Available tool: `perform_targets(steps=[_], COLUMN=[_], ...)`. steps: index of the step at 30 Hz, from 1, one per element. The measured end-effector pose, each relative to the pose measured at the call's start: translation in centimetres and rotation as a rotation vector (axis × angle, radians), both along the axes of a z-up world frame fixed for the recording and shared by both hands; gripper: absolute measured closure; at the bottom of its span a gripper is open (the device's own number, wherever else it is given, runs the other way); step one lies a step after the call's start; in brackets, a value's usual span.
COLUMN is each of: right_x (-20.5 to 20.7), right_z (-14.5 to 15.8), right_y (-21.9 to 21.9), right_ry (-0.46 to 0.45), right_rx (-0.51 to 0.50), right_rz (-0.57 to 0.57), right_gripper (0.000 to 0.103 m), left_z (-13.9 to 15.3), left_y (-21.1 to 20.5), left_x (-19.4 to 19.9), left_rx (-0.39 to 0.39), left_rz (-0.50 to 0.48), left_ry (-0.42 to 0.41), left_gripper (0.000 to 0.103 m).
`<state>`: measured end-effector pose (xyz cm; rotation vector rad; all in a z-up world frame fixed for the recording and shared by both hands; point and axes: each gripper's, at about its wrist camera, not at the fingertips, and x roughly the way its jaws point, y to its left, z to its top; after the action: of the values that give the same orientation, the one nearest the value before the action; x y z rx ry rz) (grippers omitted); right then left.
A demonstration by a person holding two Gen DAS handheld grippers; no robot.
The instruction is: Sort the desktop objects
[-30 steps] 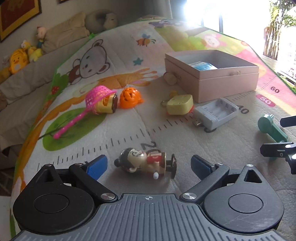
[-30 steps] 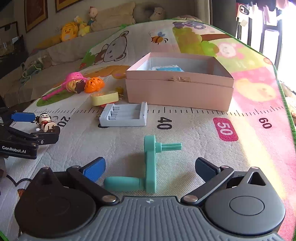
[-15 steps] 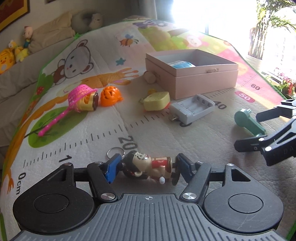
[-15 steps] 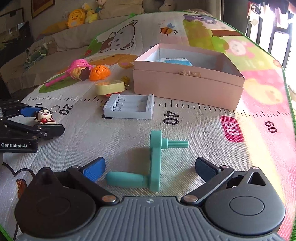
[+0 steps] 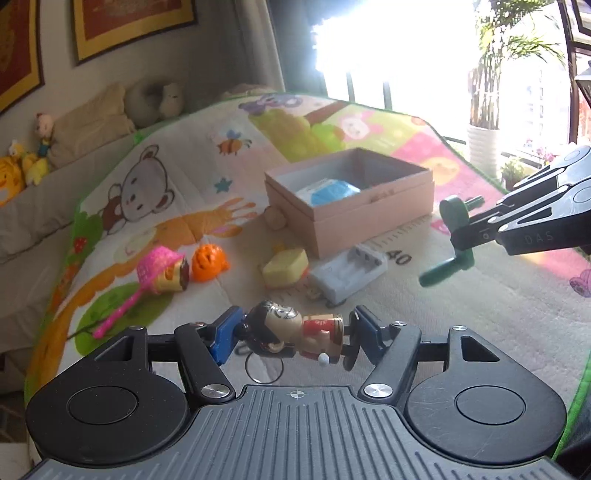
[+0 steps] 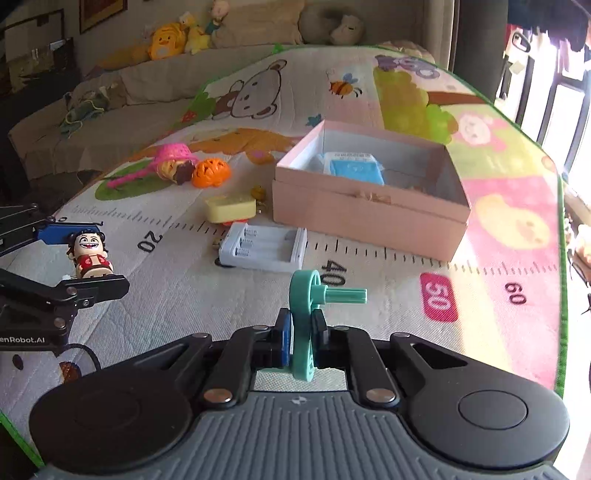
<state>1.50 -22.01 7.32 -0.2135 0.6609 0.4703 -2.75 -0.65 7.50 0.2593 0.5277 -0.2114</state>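
My left gripper (image 5: 293, 334) is shut on a small wind-up doll figure (image 5: 295, 332), held head to the left above the mat; a key ring hangs under it. The doll also shows in the right wrist view (image 6: 88, 254), at the left edge. My right gripper (image 6: 300, 334) is shut on a teal crank handle (image 6: 306, 306), lifted off the mat; the handle also shows in the left wrist view (image 5: 452, 240). An open pink box (image 6: 369, 210) with a blue packet (image 6: 354, 171) inside stands ahead.
On the play mat lie a white battery charger (image 6: 264, 249), a yellow case (image 6: 231, 208), an orange pumpkin toy (image 6: 210, 173) and a pink scoop with a doll head (image 6: 171, 164). Plush toys (image 6: 173, 35) sit on a sofa behind. A window is at the right.
My right gripper has shut on the teal crank handle and lifted it. My left gripper has lifted the doll off the mat and tilted up towards the box.
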Motion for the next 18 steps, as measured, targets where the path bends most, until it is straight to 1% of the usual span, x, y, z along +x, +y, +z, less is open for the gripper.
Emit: perform_targets(steps=[2,4,6,7,9,11,13,14,15,17,18], right_x=[-0.1,0.2,0.7,1.1,2.3,4.0,5.9,6.8,8.0,10.1,10.9], right_z=[3.3,7.0,9.5,10.6,11.8,12.4,12.7,12.7,12.6,12.2,11.8], right_y=[-1.1,-2.3,-3.2,-3.5,-3.9,-3.9,-3.6,-3.4,-3.3,-3.5,-3.7], right_ry=[-0.069,-0.142,-0.198,-0.222,-0.241,-0.248,-0.257,-0.257,-0.250,-0.216,-0.202], right_rx=[0.032,0.071,0.100,0.113,0.126,0.129,0.120,0.119,0.122,0.144,0.153], right_rz=[0.003,-0.006,-0.016,-0.020,-0.030,-0.030,-0.034,-0.040,-0.050,-0.064,-0.069], right_gripper=[0.098,0.098,0.098,0.098,0.098,0.099,0.099,0.099,0.099,0.099,0.099], left_z=[2.7,4.8,6.1,6.5,7.1,7.5,7.4,7.3,7.0,6.1,5.5], left_y=[-0.9,-2.2,-3.7,-4.4,-5.6,-6.8,-7.7,-8.0,-8.1,-7.7,-7.3], left_x=[0.6,1.4,3.0,4.0,6.7,9.7,12.8,14.4,15.9,18.6,19.6], left_rx=[0.024,0.049,0.076,0.083,0.082,0.076,0.071,0.056,0.027,-0.068,-0.107], left_rz=[-0.034,-0.066,-0.089,-0.096,-0.105,-0.111,-0.096,-0.084,-0.072,-0.079,-0.085], left_ry=[-0.097,-0.185,-0.251,-0.263,-0.270,-0.283,-0.299,-0.296,-0.281,-0.217,-0.182], left_gripper=[0.032,0.032,0.032,0.032,0.032,0.032,0.032,0.032,0.032,0.031,0.023])
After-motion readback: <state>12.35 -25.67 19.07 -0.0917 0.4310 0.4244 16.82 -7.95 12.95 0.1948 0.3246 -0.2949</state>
